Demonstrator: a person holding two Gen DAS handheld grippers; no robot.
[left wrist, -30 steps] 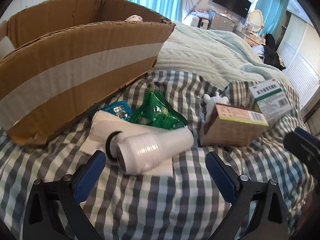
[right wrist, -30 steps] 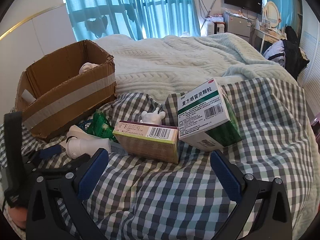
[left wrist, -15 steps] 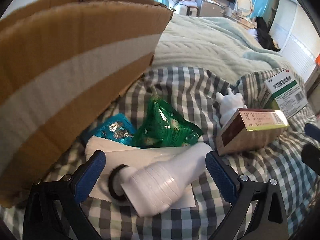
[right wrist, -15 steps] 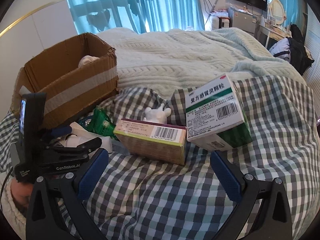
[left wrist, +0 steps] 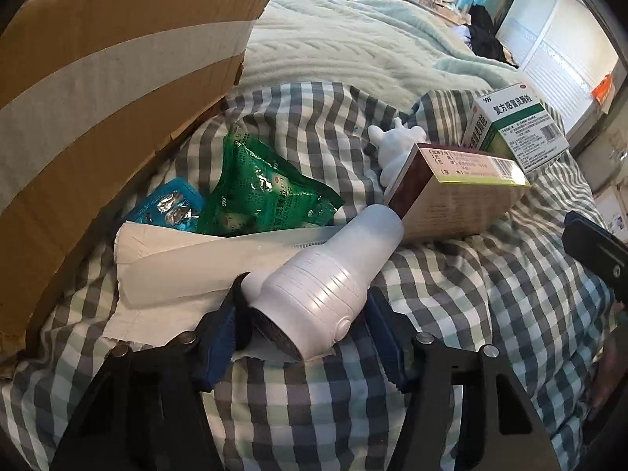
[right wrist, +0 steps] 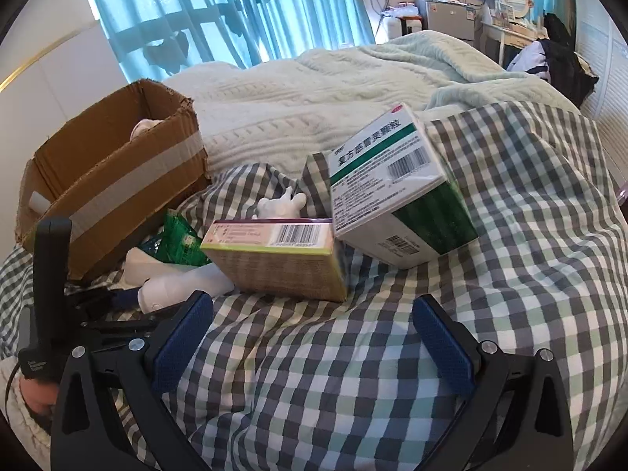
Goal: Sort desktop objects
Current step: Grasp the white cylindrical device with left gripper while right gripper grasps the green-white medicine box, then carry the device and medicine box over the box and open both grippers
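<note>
A white bottle-shaped device (left wrist: 322,282) lies on a white tissue (left wrist: 176,259) over the checked cloth. My left gripper (left wrist: 300,329) straddles its wide end; its jaws are closing and the blue pads touch both sides of it. The same device (right wrist: 168,292) shows in the right wrist view, with the left gripper (right wrist: 117,302) over it. A brown carton (right wrist: 282,259) and a green-white medicine box (right wrist: 388,196) lie ahead of my right gripper (right wrist: 314,337), which stands open with only cloth between its fingers.
A taped cardboard box (left wrist: 98,98) stands at the left, something pale inside it (right wrist: 143,127). A green sachet (left wrist: 259,192), a blue blister pack (left wrist: 172,204) and a white figurine (left wrist: 396,145) lie between box and cartons. A pale green blanket (right wrist: 333,90) lies behind.
My left gripper has dropped onto the white device and narrowed from wide open until its pads meet it. The right gripper has edged closer to the brown carton, still open.
</note>
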